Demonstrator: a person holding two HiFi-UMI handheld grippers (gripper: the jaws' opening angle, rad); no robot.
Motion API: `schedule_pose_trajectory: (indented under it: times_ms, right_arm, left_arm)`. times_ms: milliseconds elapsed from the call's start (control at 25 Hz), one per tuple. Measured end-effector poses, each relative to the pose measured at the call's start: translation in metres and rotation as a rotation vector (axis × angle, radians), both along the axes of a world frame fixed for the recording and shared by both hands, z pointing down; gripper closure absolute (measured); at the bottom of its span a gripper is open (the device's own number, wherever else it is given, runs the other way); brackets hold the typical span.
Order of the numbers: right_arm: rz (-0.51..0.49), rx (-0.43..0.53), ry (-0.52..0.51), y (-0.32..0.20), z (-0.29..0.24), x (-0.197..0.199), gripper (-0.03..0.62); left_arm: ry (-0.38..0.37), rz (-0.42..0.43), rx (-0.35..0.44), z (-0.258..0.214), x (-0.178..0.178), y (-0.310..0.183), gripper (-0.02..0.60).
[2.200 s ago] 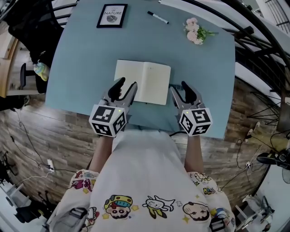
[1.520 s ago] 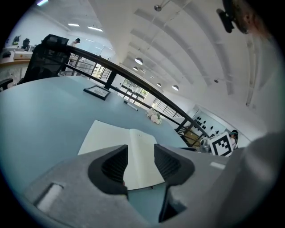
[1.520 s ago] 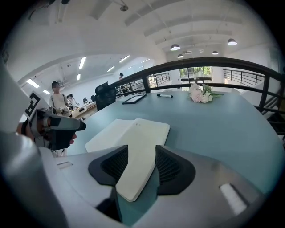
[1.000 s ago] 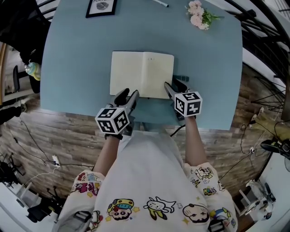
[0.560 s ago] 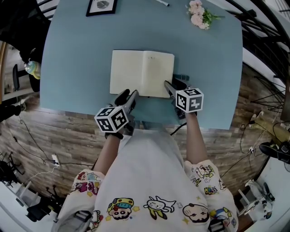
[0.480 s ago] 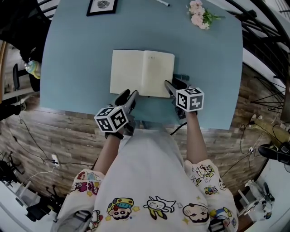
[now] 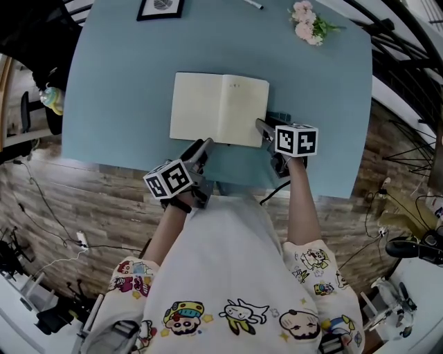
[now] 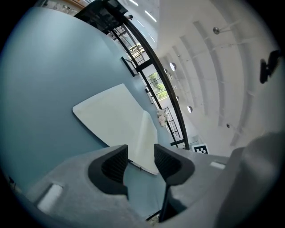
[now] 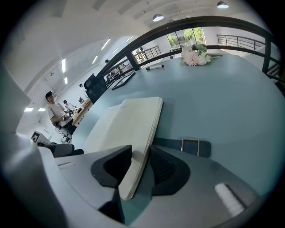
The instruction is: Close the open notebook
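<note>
The notebook (image 7: 219, 109) lies open on the blue table (image 7: 118, 83), cream pages up. My right gripper (image 7: 266, 131) is at its lower right corner. In the right gripper view the right-hand pages' edge (image 9: 142, 133) runs between the jaws (image 9: 140, 167), which are closing on it; a sliver of gap still shows beside the pads. A dark cover flap (image 9: 180, 144) lies flat on the table beside it. My left gripper (image 7: 201, 148) hovers just below the notebook's near edge, open, with only table between its fingers (image 8: 141, 160).
A framed picture (image 7: 160, 8), a pen (image 7: 252, 4) and pink flowers (image 7: 308, 24) sit along the table's far side. The near table edge runs just under both grippers, with wooden floor below. Black railings stand to the right.
The right jaws have narrowed around the page edge. The left gripper has rolled, its marker cube now tilted. Both hands stay at the notebook's near edge.
</note>
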State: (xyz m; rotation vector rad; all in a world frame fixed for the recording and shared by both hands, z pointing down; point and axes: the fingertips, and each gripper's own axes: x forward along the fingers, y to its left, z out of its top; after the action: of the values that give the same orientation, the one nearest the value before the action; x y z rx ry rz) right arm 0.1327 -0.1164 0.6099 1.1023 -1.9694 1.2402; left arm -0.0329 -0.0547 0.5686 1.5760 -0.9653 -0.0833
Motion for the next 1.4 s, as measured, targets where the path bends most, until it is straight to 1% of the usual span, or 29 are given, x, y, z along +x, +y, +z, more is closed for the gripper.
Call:
schedule_pose_trajectory:
  times_ms: [120,240,360,440,520,600,680,760,1040,1240,1400]
  right_arm:
    - [0.008,-0.016,-0.020,0.000,0.000,0.000,0.458]
    - [0.016,-0.024,-0.028,-0.001,-0.001,0.001,0.462]
    - [0.021,-0.029,-0.034,-0.001,-0.001,0.001,0.464]
    - [0.026,-0.034,-0.040,-0.001,-0.001,0.000,0.465]
    - [0.029,-0.039,-0.042,0.000,-0.001,0.000,0.467]
    - [0.033,-0.041,-0.042,-0.001,-0.002,0.001,0.468]
    - [0.036,-0.040,-0.043,-0.001,-0.002,0.002,0.468]
    - [0.032,-0.036,-0.043,-0.002,-0.002,0.001,0.469]
    - [-0.015,-0.021,-0.016,-0.001,-0.001,0.002,0.467]
    - [-0.047,-0.005,0.005,-0.003,-0.001,0.003,0.467]
    - [-0.056,-0.007,0.000,-0.003,-0.001,0.002,0.467]
  left_arm:
    - [0.060,-0.035,-0.031,0.000,0.002,0.002,0.399]
    - [0.102,-0.064,-0.061,0.002,0.004,0.005,0.399]
    - [0.164,-0.113,-0.102,0.006,0.003,0.008,0.399]
    - [0.207,-0.153,-0.120,0.007,0.003,0.010,0.388]
    - [0.228,-0.185,-0.127,0.009,0.002,0.011,0.387]
    - [0.252,-0.214,-0.145,0.012,0.002,0.010,0.364]
    - [0.290,-0.250,-0.173,0.016,0.002,0.010,0.359]
    - [0.314,-0.280,-0.183,0.019,0.001,0.010,0.348]
    - [0.334,-0.353,-0.145,0.018,0.000,-0.002,0.348]
    - [0.319,-0.368,-0.115,0.017,-0.013,-0.003,0.348]
    - [0.299,-0.358,-0.087,0.014,-0.021,-0.005,0.345]
